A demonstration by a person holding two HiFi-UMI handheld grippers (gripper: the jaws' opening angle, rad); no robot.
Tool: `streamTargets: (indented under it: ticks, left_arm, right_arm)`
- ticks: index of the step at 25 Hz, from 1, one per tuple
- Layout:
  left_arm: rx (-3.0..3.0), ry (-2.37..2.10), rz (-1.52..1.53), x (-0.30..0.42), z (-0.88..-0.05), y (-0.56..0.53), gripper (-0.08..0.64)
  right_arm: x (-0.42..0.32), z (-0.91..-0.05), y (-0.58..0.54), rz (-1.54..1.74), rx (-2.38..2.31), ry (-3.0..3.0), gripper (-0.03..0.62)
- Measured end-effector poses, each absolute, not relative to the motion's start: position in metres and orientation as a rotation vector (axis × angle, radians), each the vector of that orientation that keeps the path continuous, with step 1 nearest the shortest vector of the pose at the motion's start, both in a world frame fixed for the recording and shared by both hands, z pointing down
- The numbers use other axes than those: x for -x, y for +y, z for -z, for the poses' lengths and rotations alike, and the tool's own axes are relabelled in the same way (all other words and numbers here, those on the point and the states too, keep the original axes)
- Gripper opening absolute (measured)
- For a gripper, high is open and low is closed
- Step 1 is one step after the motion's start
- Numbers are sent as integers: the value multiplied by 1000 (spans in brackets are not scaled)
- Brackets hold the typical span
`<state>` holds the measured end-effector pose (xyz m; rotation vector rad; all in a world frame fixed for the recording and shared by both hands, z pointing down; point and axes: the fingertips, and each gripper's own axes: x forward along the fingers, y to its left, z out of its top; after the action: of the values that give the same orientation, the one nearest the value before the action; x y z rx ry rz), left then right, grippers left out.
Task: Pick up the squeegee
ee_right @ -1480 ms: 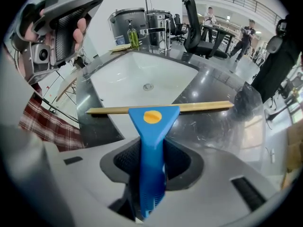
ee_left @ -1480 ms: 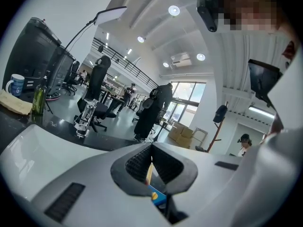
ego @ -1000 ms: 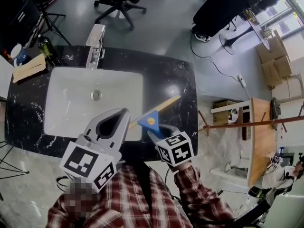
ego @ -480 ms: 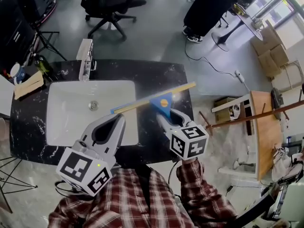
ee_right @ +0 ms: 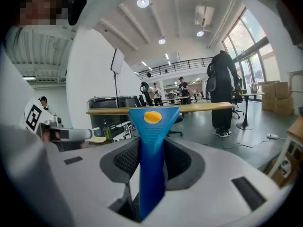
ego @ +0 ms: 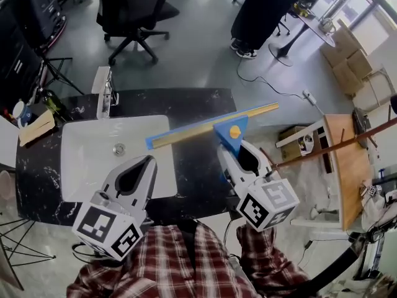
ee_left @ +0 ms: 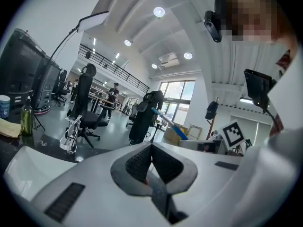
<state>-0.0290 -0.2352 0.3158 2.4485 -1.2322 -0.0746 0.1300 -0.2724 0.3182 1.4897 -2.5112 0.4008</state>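
Note:
The squeegee (ego: 228, 133) has a blue handle with a yellow dot and a long tan blade (ego: 198, 128) that ends in a blue tip at the left. My right gripper (ego: 234, 150) is shut on the handle and holds it in the air over the counter's right end. In the right gripper view the handle (ee_right: 152, 141) stands upright between the pads, with the blade level across the top. My left gripper (ego: 149, 162) hangs over the sink's near edge, shut and empty. In the left gripper view its pads (ee_left: 142, 162) meet, and the squeegee (ee_left: 173, 126) shows beyond.
A white sink (ego: 77, 169) is set in the black marble counter (ego: 198, 104), with a chrome faucet (ego: 102, 92) at the back. A green bottle (ego: 53, 104), a cup and a wooden piece (ego: 36, 128) stand at the left. An office chair (ego: 130, 11) stands behind; a wooden table (ego: 347, 160) stands right.
My right gripper has risen from the counter's edge with the squeegee and tilted up, so the blade now lies level and higher. The left gripper has barely shifted.

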Motion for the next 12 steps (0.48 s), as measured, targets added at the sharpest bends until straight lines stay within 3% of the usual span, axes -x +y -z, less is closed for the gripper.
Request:
streamTargets:
  ticks: [12]
  left_arm:
    - [-2452,-1249,60,22,-316,-235,9]
  right_arm:
    - [-115,-272,-243,-310,-1517,-2699,138]
